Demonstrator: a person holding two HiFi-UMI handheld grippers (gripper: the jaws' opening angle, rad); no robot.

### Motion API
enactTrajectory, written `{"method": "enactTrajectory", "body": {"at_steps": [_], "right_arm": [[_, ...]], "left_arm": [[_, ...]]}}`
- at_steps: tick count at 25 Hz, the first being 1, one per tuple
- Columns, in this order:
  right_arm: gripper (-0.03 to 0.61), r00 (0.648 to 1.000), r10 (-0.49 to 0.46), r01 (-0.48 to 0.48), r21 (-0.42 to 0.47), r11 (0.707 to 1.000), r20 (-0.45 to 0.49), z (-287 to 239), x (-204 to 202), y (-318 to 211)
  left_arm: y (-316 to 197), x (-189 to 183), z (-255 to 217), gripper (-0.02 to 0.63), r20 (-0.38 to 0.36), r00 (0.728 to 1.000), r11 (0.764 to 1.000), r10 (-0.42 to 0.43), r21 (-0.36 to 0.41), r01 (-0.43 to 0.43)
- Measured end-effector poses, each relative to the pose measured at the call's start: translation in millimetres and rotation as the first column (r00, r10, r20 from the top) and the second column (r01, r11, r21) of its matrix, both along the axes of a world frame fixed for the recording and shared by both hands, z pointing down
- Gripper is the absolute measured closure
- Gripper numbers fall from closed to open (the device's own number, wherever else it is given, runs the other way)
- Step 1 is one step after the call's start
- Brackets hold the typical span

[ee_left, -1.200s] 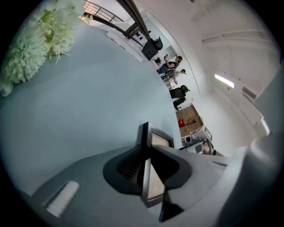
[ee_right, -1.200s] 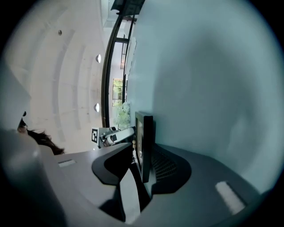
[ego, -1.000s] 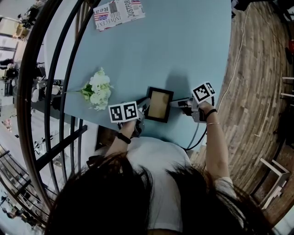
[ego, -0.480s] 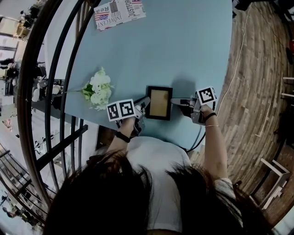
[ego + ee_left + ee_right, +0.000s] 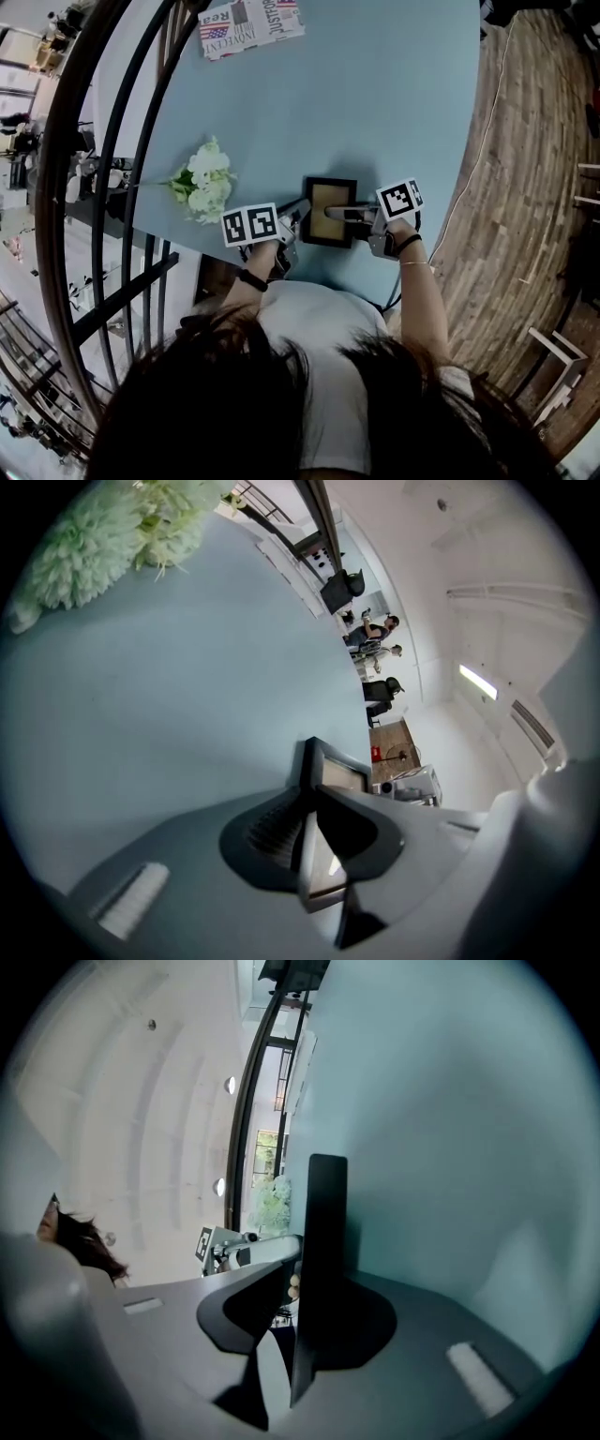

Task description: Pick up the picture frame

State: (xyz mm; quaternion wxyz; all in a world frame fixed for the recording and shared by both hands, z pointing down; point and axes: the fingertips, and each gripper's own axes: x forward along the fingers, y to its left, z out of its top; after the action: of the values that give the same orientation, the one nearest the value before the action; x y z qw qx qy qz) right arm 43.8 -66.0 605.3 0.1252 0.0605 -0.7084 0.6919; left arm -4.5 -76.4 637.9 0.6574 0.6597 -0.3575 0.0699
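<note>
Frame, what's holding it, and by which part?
Left gripper grips the frame by its left edge; right gripper, jaws closing, straddles its right edge without pressing.

Picture frame (image 5: 324, 195): left edge hidden under left tool (image 5: 298, 212). Newspaper (image 5: 251, 26), far beyond tool: cut off at top.

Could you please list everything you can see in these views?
Table: one, light blue, centre.
Picture frame: one, black, near table edge.
Flowers: one bunch, white, left of the frame.
Newspaper: one, white, far table edge.
Railing: one, black, left side.
Floor: one, brown wood, right side.
Left gripper: one, grey, jaws clamped on frame's left edge.
Right gripper: one, grey, jaws closing around frame's right edge.
</note>
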Motion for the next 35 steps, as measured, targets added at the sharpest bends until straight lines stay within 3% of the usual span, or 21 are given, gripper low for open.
{"method": "enactTrajectory", "body": {"at_steps": [3,19,27,35], "right_arm": [[0.556,0.998,0.036,-0.034,0.026,0.999,-0.061,7,7,-2],[0.566,0.994,0.098,-0.096,0.036,0.995,-0.052,4,6,-4],[0.566,0.989,0.147,-0.142,0.138,0.980,-0.024,-22,11,-20],[0.566,0.977,0.209,-0.184,0.320,0.929,-0.048,-68,29,-33]], "left_arm": [[0,0,0,0.505,0.001,1.000,1.000,0.002,0.003,-0.002],[-1,0,-3,0.495,-0.004,1.000,1.000,-0.001,0.018,0.001],[-18,-6,-29,0.495,0.028,1.000,0.992,0.007,0.129,-0.011],[-31,-4,-76,0.495,0.032,0.999,0.961,0.017,0.274,-0.025]]}}
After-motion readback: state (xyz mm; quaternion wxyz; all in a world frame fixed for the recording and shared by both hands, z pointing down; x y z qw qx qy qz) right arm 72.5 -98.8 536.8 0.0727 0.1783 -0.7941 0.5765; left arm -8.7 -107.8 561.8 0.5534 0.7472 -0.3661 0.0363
